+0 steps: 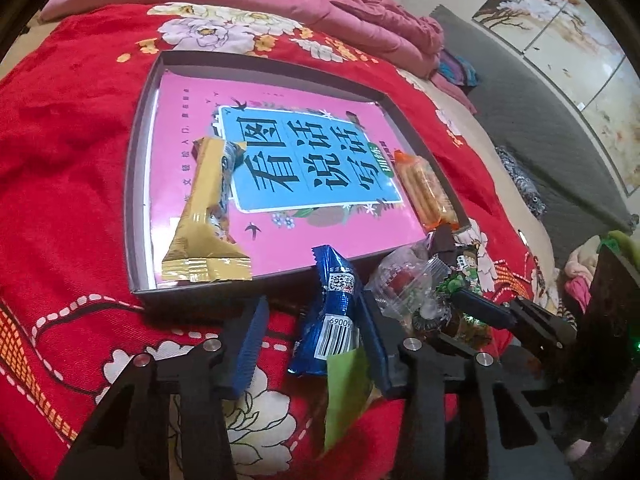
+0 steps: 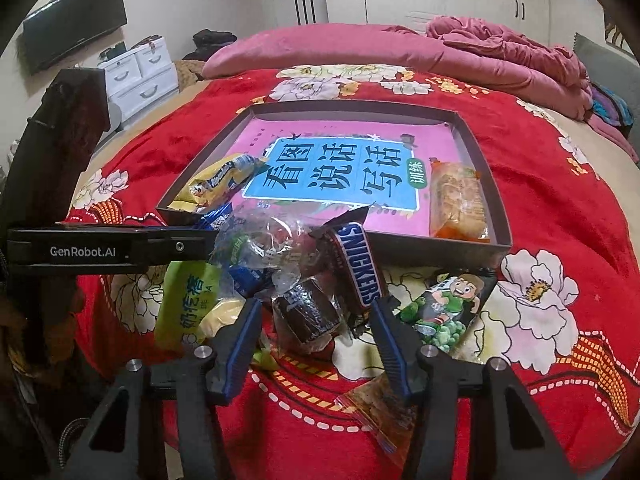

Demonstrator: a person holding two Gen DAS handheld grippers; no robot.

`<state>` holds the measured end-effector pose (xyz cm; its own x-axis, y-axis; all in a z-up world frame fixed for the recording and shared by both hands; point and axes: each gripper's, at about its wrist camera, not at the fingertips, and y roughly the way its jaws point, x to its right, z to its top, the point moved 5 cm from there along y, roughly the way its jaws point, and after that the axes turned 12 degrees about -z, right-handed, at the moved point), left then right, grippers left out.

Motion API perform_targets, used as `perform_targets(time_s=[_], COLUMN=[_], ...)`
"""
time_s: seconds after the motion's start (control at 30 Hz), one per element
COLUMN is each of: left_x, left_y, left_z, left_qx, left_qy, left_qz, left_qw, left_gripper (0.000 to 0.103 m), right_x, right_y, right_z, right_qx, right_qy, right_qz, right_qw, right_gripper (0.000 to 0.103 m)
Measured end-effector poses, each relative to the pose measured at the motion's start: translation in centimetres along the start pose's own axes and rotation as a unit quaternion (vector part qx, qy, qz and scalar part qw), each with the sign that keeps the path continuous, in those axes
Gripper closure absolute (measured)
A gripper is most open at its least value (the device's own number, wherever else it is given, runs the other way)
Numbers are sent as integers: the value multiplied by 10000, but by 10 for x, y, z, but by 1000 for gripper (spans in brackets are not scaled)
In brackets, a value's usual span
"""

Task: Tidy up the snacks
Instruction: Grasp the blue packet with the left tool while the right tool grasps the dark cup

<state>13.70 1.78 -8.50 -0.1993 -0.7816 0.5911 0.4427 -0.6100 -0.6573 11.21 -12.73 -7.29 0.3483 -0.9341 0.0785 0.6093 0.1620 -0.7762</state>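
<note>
a: what is seen at the left?
b: the left gripper (image 1: 310, 340) is lowered over a blue snack packet (image 1: 336, 312) lying on the red floral blanket (image 1: 60, 160), just outside the shallow box (image 1: 138, 168). the jaws are set apart on either side of the packet; the right pad is touching it, the left pad is clear of it.

a: and in the box?
b: a pink book (image 1: 280, 236) is laid flat inside, with a gold wrapper (image 1: 208, 216) on its left and an orange biscuit pack (image 1: 426, 188) on its right.

a: and at the right?
b: the right gripper (image 2: 316, 320) is placed around a dark wrapped sweet (image 2: 308, 312) in the loose pile, a snickers bar (image 2: 358, 260) resting by its right finger. the jaws are spread; whether the sweet is pinched cannot be told.
</note>
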Motion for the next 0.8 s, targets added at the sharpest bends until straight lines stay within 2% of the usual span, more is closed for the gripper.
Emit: perform_targets(time_s=[0.37,0.6,0.8], left_x=[-9,-10,-9], left_y=[2,6,14], left_z=[0,1,3], left_qx=[-52,-121,-180], left_qy=[-313,-401,-406], left_qz=[-213,-318,-318], left_qw=[9993,9986,9985], left_gripper=[56,56,56], right_x=[-3,-1,3], right_y=[6,10,8], right_z=[1,-3,-5], right_qx=[18,-79,-108], right_qy=[-38,78,101], right_qz=[101,252,232], right_qw=[9999,9996,9996], right_gripper=[56,69,69])
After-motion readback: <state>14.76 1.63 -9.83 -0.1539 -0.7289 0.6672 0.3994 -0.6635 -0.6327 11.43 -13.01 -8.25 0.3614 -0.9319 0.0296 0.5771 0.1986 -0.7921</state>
